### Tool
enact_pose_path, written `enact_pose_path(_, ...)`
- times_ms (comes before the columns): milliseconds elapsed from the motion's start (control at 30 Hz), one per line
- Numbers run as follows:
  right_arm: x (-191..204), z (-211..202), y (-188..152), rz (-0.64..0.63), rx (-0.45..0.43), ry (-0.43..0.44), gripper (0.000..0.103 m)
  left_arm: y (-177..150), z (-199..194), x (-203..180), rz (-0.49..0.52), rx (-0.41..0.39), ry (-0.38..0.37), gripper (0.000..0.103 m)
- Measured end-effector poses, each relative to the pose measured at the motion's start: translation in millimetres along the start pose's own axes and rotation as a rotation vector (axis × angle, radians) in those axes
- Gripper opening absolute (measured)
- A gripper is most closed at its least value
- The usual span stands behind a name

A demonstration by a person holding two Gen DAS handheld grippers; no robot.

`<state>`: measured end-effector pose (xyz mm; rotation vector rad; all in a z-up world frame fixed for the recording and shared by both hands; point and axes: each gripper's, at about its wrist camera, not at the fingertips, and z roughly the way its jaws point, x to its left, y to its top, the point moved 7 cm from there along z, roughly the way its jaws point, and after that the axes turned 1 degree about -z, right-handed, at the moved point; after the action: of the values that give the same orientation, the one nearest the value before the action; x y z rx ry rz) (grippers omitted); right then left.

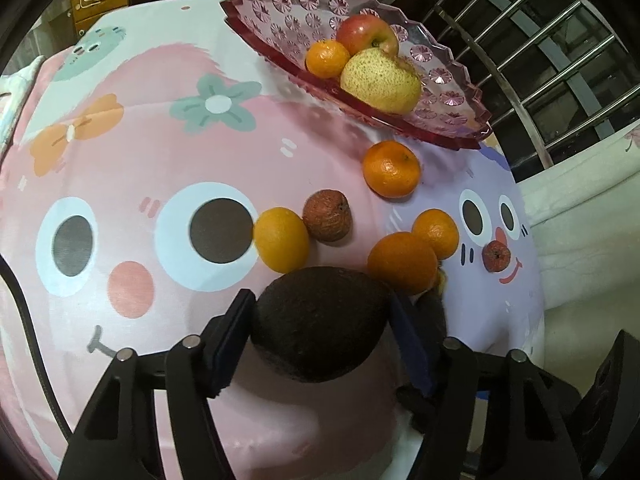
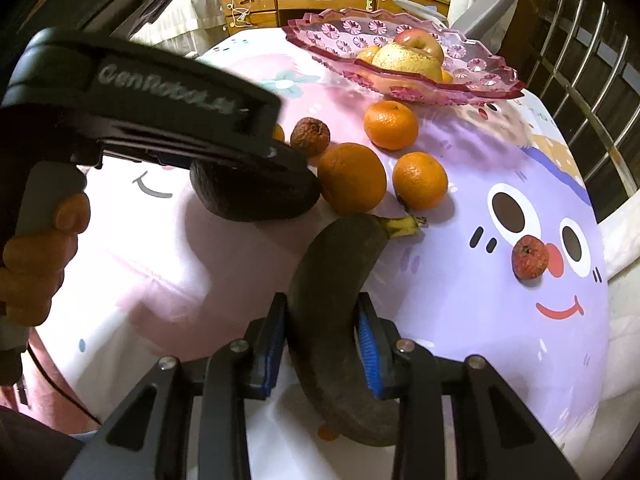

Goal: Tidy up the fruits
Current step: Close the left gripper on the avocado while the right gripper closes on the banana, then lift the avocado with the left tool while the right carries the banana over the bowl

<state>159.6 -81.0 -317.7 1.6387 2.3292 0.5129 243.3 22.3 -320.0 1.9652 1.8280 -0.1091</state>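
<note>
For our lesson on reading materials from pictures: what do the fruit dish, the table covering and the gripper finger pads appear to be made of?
Fruit dish: clear pink glass or moulded plastic, glossy; pressed starburst facets and a scalloped rim, but which of the two is unclear.
Table covering: printed fabric, matte; soft creases and cartoon faces.
Finger pads: blue, probably rubber; fine ribbing shows on the right gripper.

Oranges (image 1: 392, 168) before tray (image 1: 460, 136) — left cloth (image 1: 120, 160) open

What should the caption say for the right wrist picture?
Right gripper clamps a blackened banana while the left gripper holds an avocado near oranges.
</note>
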Motion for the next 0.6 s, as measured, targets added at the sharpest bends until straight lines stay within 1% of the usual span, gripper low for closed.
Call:
enact_pose_path(133,-4,-7,2,0.013,0.002,0.029,0.033,0,-3,2,0.004,0.004,0.013,0.065)
enact_pose_path(267,-8,-16,4,0.032,-0.007,0.073,0.033,-3,-4,3,0.003,-0.009,0.01,0.064)
enact_pose_path(400,-10,-25,7,0.033,-0.016,0.087,0.033,-9,-5,6,0.0,-0.029,-0.008,0.064)
enact_pose_path(500,-14,-31,12,0.037,-0.021,0.101,0.033,-13,-8,8,0.007,-0.047,-0.004,0.064)
enact_pose_path(600,-18,-38,18,0.031,-0.03,0.107,0.033,-15,-14,10,-0.008,-0.057,-0.011,0.064)
